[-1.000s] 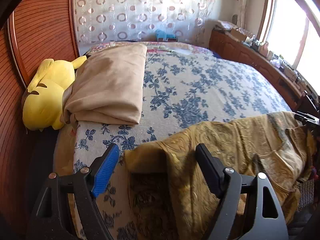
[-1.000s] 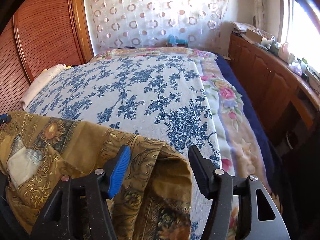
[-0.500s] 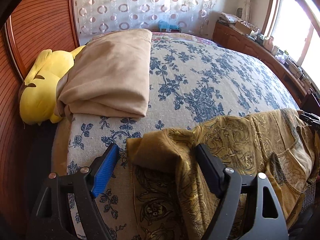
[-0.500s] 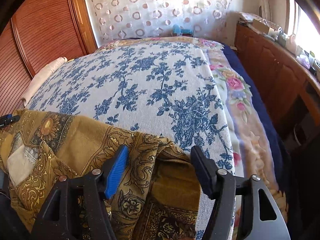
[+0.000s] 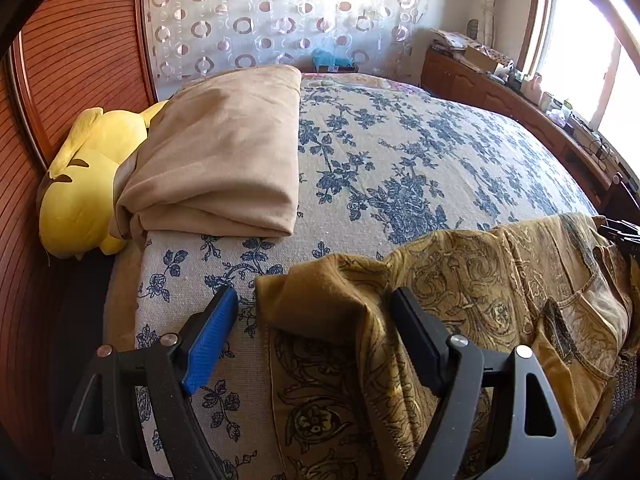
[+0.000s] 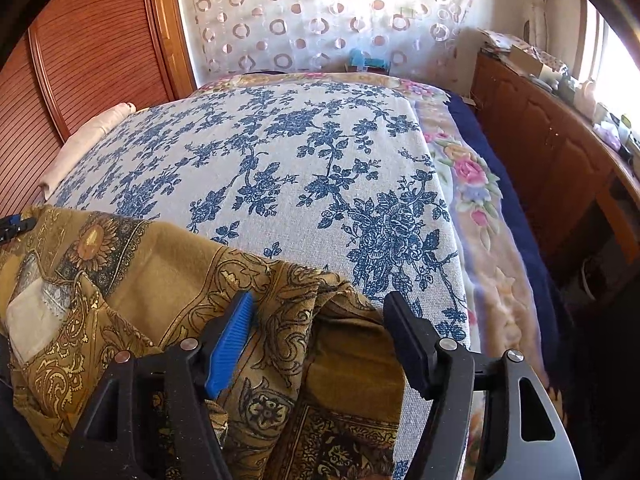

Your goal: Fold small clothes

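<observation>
A mustard-gold patterned garment (image 5: 460,280) lies over the near edge of the bed with the blue-flower cover (image 5: 400,152). My left gripper (image 5: 316,312) is open, and the garment's left corner lies between its fingers. My right gripper (image 6: 320,320) is open around the garment's right corner (image 6: 320,292); the garment (image 6: 140,264) spreads to the left there. The other gripper's tip peeks in at the frame edge in each view. I cannot tell whether the pads touch the cloth.
A folded beige blanket (image 5: 224,160) and a yellow plush toy (image 5: 84,184) lie at the bed's left by the wooden headboard (image 5: 80,52). A wooden cabinet (image 6: 560,152) with clutter runs along the right under the window. A flowered blanket (image 6: 472,184) hangs off the bed's right side.
Both grippers have moved forward over the bed with the garment's corners between their fingers. The garment lies further onto the cover. The jaws stay open.
</observation>
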Action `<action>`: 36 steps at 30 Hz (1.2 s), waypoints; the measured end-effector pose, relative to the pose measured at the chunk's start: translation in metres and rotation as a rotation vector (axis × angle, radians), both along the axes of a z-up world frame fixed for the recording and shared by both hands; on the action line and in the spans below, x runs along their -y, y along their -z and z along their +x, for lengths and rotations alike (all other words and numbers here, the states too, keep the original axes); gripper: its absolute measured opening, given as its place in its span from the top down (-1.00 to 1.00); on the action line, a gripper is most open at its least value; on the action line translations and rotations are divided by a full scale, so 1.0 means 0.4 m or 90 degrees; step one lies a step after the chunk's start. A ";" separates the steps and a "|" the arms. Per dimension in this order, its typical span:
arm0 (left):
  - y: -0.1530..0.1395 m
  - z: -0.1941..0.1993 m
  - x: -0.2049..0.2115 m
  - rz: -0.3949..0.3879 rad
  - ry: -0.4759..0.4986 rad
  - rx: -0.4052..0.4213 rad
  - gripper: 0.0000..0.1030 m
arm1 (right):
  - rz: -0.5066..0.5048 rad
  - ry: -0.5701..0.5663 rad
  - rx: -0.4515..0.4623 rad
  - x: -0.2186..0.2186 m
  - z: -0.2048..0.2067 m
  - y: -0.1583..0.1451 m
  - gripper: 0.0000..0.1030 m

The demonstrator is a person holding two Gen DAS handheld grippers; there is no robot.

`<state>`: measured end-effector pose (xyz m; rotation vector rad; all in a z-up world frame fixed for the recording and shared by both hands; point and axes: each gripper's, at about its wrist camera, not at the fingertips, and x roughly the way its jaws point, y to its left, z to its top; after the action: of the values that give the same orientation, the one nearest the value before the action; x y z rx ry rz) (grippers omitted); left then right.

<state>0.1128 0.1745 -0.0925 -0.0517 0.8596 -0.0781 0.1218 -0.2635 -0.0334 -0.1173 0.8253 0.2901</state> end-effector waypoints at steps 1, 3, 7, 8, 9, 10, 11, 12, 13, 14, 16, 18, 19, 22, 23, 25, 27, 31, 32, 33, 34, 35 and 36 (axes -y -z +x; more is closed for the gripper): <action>-0.001 -0.004 -0.001 -0.005 0.002 0.004 -0.28 | 0.000 0.000 0.001 0.000 -0.001 0.001 -0.36; -0.008 -0.011 0.001 -0.021 0.019 0.008 0.11 | 0.000 -0.001 0.001 0.002 -0.001 0.000 -0.36; -0.011 -0.023 0.003 -0.051 0.037 0.003 0.57 | -0.003 -0.003 0.000 0.002 0.000 -0.001 -0.30; -0.012 -0.027 0.007 -0.053 0.040 0.004 0.61 | -0.003 -0.007 0.001 0.000 -0.002 -0.002 -0.20; -0.015 -0.032 0.012 -0.053 0.043 0.006 0.67 | -0.002 -0.013 0.002 -0.003 -0.007 -0.003 -0.13; -0.018 -0.038 0.020 -0.050 0.048 0.009 0.72 | -0.001 -0.021 0.004 -0.007 -0.012 -0.004 0.02; -0.021 -0.042 0.024 -0.049 0.052 0.010 0.74 | -0.001 -0.029 0.005 -0.012 -0.019 -0.004 0.22; -0.027 -0.048 0.029 -0.055 0.058 0.013 0.76 | 0.000 -0.038 0.005 -0.016 -0.026 -0.005 0.32; -0.037 -0.058 0.032 -0.063 0.061 0.022 0.76 | 0.002 -0.045 0.004 -0.020 -0.032 -0.007 0.52; -0.048 -0.067 0.034 -0.066 0.062 0.031 0.77 | 0.003 -0.047 0.005 -0.023 -0.039 -0.008 0.64; -0.077 -0.095 0.042 -0.072 0.065 0.057 0.77 | 0.013 -0.044 0.005 -0.025 -0.053 -0.011 0.71; -0.107 -0.124 0.047 -0.078 0.067 0.085 0.77 | 0.044 -0.040 -0.003 -0.016 -0.066 -0.016 0.74; -0.127 -0.143 0.049 -0.080 0.067 0.106 0.77 | 0.067 -0.038 -0.004 -0.007 -0.075 -0.022 0.75; -0.174 -0.187 0.053 -0.088 0.065 0.149 0.78 | 0.106 -0.036 0.026 0.013 -0.115 -0.058 0.80; -0.188 -0.199 0.056 -0.088 0.065 0.162 0.78 | 0.117 -0.035 0.036 0.017 -0.128 -0.072 0.80; -0.221 -0.228 0.063 -0.093 0.069 0.189 0.78 | 0.134 -0.038 0.065 0.025 -0.164 -0.111 0.81; -0.253 -0.251 0.064 -0.101 0.069 0.212 0.78 | 0.140 -0.044 0.092 0.030 -0.201 -0.146 0.81; -0.328 -0.306 0.066 -0.110 0.075 0.264 0.78 | 0.140 -0.061 0.157 0.037 -0.288 -0.233 0.82; -0.344 -0.313 0.065 -0.108 0.075 0.276 0.78 | 0.140 -0.065 0.175 0.040 -0.309 -0.259 0.82; -0.363 -0.322 0.061 -0.107 0.073 0.289 0.78 | 0.141 -0.068 0.188 0.042 -0.323 -0.278 0.83; -0.385 -0.329 0.055 -0.111 0.069 0.302 0.78 | 0.144 -0.073 0.204 0.046 -0.342 -0.305 0.83; -0.404 -0.335 0.048 -0.119 0.067 0.315 0.78 | 0.147 -0.077 0.218 0.049 -0.358 -0.326 0.83; -0.434 -0.343 0.038 -0.124 0.063 0.335 0.78 | 0.149 -0.082 0.238 0.053 -0.376 -0.358 0.83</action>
<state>-0.0242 0.1591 0.0809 -0.1645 0.3263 -0.2563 -0.0286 -0.2847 0.1100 -0.0039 0.4099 0.4682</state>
